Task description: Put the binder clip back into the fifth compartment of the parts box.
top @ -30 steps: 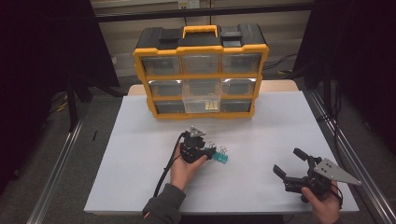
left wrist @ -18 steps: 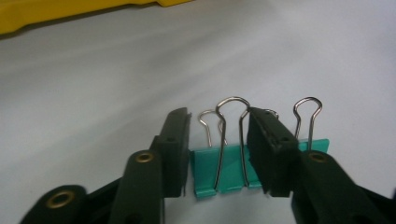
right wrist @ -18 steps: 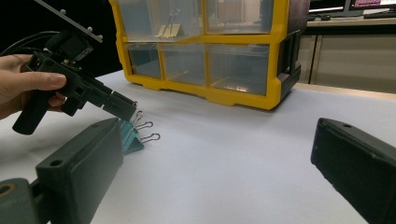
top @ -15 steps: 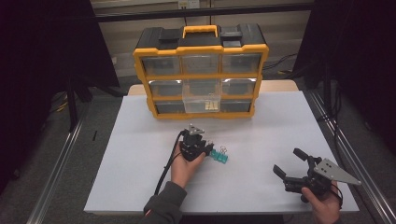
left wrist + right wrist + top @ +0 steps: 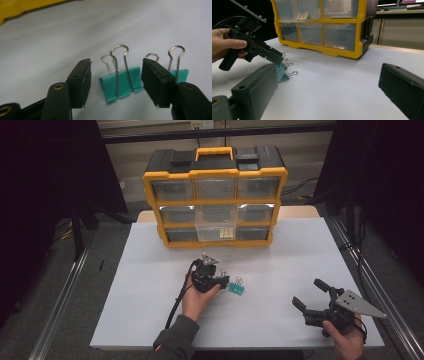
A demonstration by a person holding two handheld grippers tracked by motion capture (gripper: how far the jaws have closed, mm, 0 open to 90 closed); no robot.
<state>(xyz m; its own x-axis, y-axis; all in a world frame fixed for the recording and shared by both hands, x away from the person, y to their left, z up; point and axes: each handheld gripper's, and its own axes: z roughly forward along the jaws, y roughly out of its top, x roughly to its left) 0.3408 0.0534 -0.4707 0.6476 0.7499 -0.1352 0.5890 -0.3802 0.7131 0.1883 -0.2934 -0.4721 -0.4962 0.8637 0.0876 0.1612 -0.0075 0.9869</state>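
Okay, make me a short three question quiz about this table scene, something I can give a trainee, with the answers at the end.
1. True or false: the left gripper has already shut its fingers on the nearer teal binder clip.
2. Which gripper is nearer the binder clips: A) left, B) right?
3. Fill in: one drawer of the yellow organizer stands pulled out, in the ____ column of the middle row.

Key
1. False. The fingers are open, one on each side of the clip, not closed on it.
2. A. The right one is held open near the table's right front edge, apart from the clips.
3. Centre. That clear drawer holds yellowish clips.
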